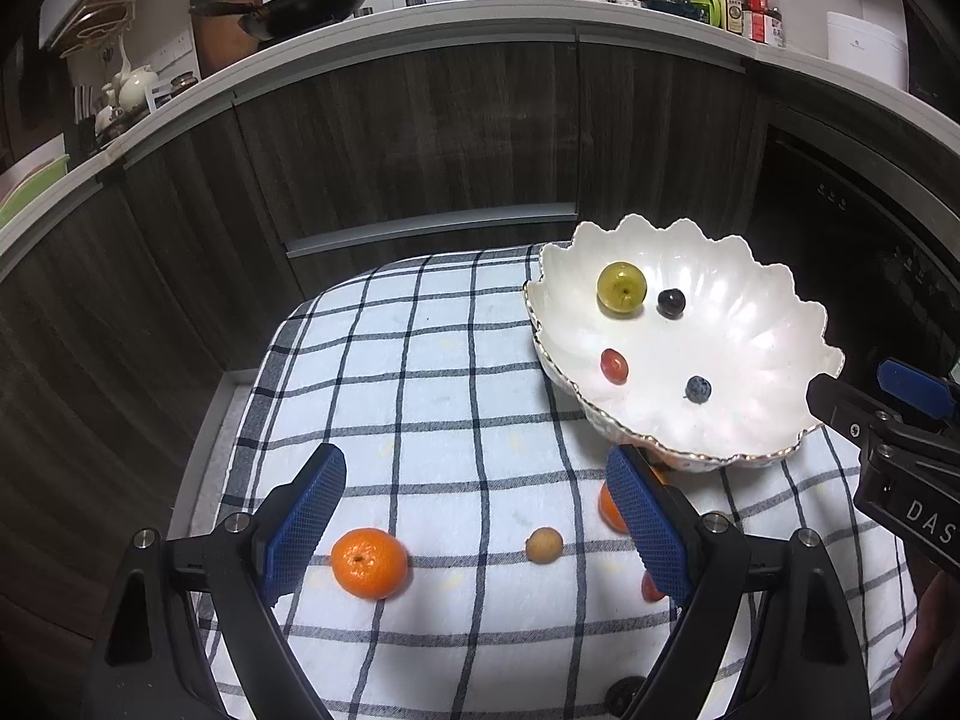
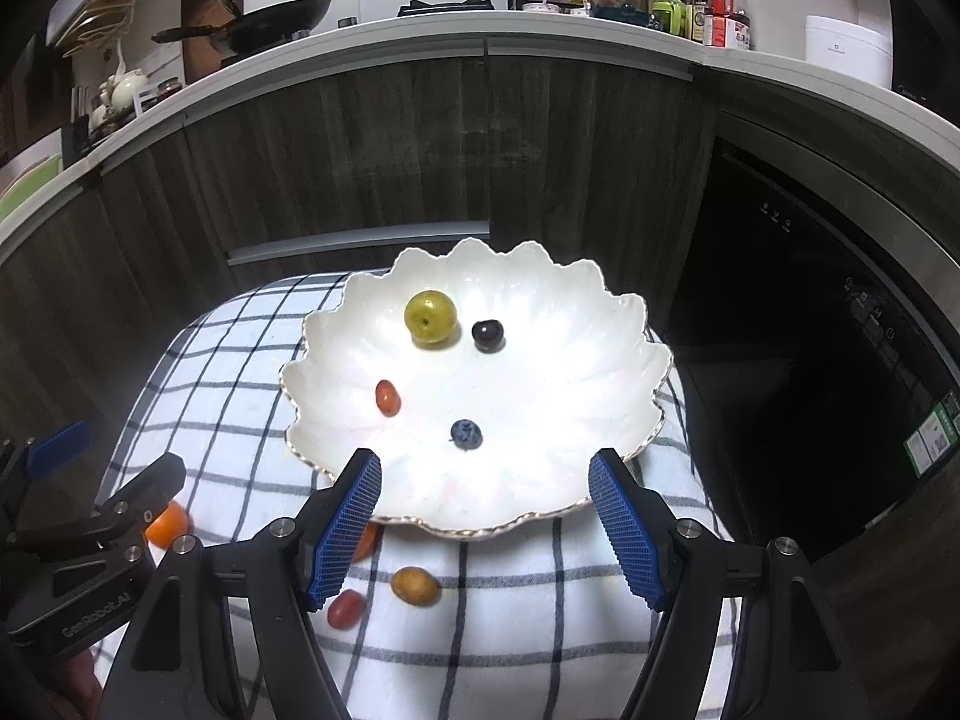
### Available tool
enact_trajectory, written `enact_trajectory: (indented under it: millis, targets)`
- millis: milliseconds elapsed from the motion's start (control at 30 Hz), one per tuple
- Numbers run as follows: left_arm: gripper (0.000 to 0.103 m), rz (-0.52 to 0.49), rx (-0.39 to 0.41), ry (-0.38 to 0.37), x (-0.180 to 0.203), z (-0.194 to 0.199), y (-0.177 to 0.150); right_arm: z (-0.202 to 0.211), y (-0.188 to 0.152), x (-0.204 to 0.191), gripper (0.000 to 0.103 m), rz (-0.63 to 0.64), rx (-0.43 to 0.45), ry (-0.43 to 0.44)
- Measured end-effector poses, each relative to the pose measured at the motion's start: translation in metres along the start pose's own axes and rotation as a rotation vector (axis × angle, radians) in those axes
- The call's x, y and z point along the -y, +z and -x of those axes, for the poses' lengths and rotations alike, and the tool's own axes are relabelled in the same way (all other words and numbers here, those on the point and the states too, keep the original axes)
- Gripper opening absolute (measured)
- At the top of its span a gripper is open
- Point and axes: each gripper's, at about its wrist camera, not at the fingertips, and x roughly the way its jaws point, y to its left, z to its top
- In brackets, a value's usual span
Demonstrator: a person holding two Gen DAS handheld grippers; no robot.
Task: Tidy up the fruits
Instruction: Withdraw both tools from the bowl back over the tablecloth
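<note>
bowl [image 2: 612,354]: 1 | fruits in bowl: 4 | oranges [image 1: 368,563] on cloth [image 1: 456,372]: 2 | longan [image 1: 544,545]: 1 | cherry tomato [image 2: 346,608] on cloth: 1

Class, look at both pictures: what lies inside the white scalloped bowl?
Inside the white scalloped bowl lie four separate fruits: a green plum, a dark cherry, a red cherry tomato and a blueberry. The bowl's underside and the cloth beneath it are hidden.

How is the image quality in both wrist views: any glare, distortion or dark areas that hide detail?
Left wrist view: strong fisheye bending of the countertop, black corners, the white bowl nearly blown out, fruit still sharp. Right wrist view: same curvature, bowl centre washed out around the blueberry, the dark appliance at right swallowed in shadow.
</note>
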Motion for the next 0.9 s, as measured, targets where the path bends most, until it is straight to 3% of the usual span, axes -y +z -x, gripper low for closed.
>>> enact_trajectory:
  millis: [900]
  targets:
    - [0.089,-0.022,-0.009,0.020,-0.015,0.016,-0.044,0.001,-0.034,-0.021,0.073,0.031,-0.056,0.037]
